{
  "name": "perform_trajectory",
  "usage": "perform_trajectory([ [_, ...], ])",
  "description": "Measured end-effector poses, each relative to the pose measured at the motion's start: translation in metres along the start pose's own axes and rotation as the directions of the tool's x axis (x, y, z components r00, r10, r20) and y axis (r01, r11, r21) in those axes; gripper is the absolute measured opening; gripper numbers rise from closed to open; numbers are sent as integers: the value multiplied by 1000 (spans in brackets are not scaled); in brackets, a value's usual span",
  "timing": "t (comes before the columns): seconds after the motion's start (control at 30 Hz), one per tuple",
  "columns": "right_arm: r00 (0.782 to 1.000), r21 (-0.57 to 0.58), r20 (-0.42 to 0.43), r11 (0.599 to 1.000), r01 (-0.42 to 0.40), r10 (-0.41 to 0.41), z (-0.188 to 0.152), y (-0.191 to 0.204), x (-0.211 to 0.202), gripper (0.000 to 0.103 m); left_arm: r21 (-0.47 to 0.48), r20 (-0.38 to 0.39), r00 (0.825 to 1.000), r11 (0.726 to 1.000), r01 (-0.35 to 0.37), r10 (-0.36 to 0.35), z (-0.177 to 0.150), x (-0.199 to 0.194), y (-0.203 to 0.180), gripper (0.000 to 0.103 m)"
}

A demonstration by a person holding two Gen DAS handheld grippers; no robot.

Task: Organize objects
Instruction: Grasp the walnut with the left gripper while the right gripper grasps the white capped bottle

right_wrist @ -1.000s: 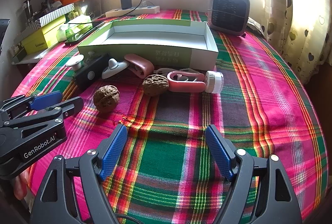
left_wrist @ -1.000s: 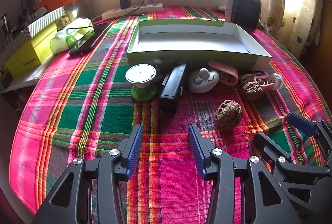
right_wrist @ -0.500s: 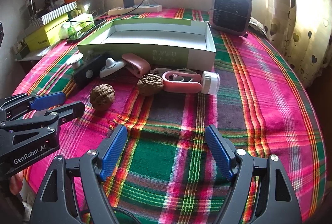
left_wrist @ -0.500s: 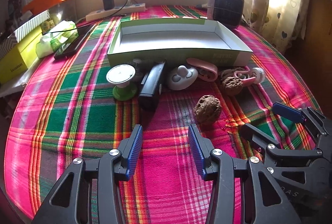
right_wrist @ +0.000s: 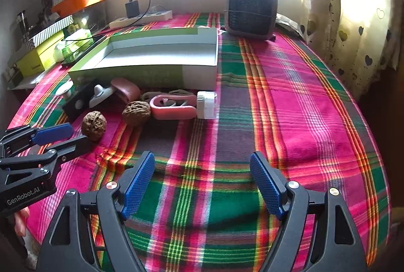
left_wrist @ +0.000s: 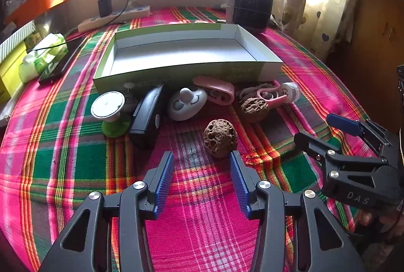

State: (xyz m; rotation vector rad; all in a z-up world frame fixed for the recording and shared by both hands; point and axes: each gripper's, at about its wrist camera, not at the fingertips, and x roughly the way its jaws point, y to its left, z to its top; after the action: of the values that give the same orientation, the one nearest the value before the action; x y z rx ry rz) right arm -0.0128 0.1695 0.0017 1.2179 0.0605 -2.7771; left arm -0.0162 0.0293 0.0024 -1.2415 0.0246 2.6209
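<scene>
An empty green and white tray lies on the plaid cloth, also in the right wrist view. Small objects lie in a row before it: a green-footed white disc, a black device, a white mouse-like item, a pink case, a pink clip with white cap and two walnuts. My left gripper is open, the near walnut just beyond its fingertips. My right gripper is open and empty over bare cloth, right of the second walnut.
A small heater stands behind the tray at the right. A power strip with charger lies at the back. A phone, wipes and boxes sit at the left edge. A curtain hangs at the right.
My left gripper has moved right and forward, so the near walnut now lies just beyond its fingertips. The right gripper has shifted slightly right. Both stay open.
</scene>
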Motion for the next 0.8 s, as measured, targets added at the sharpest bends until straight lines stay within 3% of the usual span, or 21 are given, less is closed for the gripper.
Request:
perform_trajectory([
  [0.3,1000,33,7,999,14,-14,20,-17,8,78,24,-10,1000,1000,-2,2,10,9,-8,43],
  [0.6,1000,47,0,999,-14,14,34,-20,20,66,26,-5,1000,1000,-14,14,15,14,-6,43],
  [0.8,1000,37,1,999,-31,31,41,-19,25,53,21,-4,1000,1000,-19,19,18,16,-6,43],
])
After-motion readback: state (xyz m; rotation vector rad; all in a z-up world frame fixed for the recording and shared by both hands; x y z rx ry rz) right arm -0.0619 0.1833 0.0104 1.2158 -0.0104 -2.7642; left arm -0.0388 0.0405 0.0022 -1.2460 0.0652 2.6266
